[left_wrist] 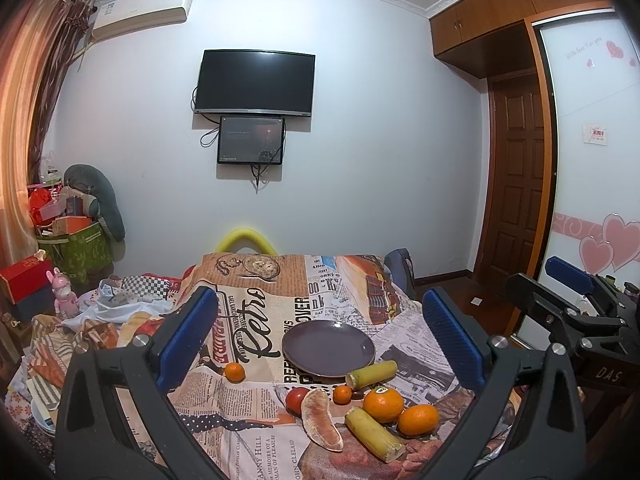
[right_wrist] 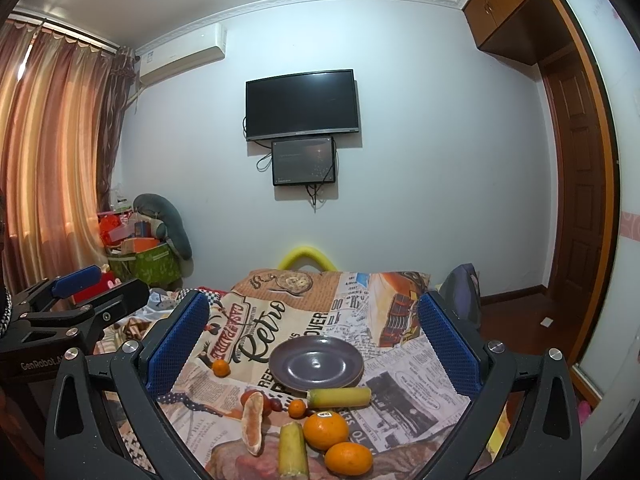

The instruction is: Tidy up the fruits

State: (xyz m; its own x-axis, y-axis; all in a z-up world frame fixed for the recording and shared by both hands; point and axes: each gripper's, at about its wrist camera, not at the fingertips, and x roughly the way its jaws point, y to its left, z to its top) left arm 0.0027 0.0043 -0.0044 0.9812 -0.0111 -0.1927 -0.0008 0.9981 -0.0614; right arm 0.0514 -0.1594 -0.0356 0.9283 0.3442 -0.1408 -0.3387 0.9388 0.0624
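Newsprint-patterned cloth (left_wrist: 256, 436) carries fruit beside a grey plate (right_wrist: 316, 362) below a wall television (right_wrist: 301, 105); both hand-held grippers gape, released.

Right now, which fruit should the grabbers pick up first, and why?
Probably lower the right gripper onto the big orange with the sticker. Both grippers are open and hold nothing, the purple plate is empty, and that orange lies close, between the right gripper's fingers, with its top clear.
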